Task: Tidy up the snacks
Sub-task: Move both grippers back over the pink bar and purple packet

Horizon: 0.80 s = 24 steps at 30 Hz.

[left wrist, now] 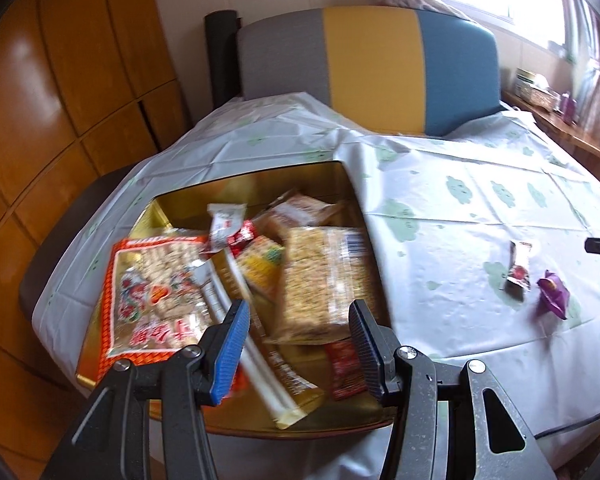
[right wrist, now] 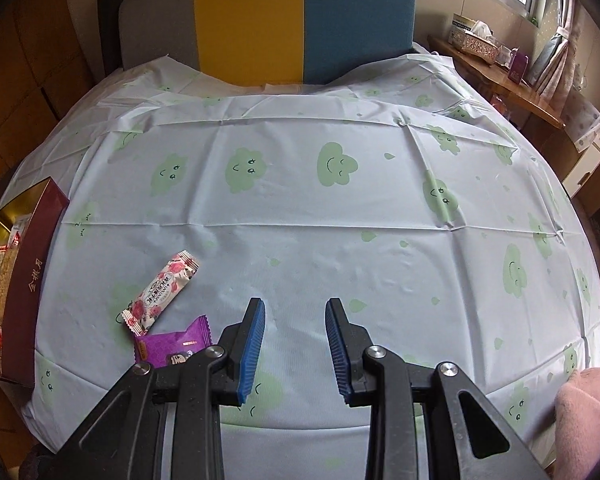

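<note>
A gold-lined box with dark red outer walls sits at the table's left side, filled with several snack packs, among them a large orange-bordered bag and a clear pack of grain bars. My left gripper hovers open and empty above the box. Two loose snacks lie on the tablecloth: a pink rose-print bar and a purple packet. My right gripper is open and empty, just right of the purple packet, above the cloth.
The table wears a white cloth with green cloud faces. A grey, yellow and blue chair back stands at the far edge. A wooden shelf with a tissue box is at the right, wooden cabinets at the left.
</note>
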Available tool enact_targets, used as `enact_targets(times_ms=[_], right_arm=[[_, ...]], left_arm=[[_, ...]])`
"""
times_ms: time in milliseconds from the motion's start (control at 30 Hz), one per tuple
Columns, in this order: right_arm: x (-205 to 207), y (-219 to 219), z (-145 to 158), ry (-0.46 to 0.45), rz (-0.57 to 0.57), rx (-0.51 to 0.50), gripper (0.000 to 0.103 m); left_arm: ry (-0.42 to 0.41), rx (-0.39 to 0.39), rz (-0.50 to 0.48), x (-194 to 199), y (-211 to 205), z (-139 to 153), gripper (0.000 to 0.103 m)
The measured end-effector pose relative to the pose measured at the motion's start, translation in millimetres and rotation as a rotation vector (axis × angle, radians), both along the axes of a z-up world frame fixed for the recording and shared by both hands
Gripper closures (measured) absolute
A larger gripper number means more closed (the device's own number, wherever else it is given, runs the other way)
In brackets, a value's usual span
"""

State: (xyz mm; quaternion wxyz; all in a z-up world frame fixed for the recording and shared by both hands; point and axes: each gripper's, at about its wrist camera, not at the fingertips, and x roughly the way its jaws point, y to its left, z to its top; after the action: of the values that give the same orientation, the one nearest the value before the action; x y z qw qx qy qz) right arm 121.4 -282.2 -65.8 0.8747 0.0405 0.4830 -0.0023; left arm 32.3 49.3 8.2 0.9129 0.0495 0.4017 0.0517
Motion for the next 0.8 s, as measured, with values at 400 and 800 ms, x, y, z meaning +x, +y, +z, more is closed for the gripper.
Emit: enact_targets(times_ms=[400, 800], right_arm=[[0.6, -10.4, -1.2, 0.014, -0.051, -0.003, 0.071], [1.3, -15.8, -0.6, 0.014, -0.065, 0.012, 0.071]], left_arm=[[0.017, 0.029, -0.138, 16.0, -54.8, -3.5, 0.051], [0.091, -0.004, -0.238, 35.3, -90.5, -20.4, 0.051]])
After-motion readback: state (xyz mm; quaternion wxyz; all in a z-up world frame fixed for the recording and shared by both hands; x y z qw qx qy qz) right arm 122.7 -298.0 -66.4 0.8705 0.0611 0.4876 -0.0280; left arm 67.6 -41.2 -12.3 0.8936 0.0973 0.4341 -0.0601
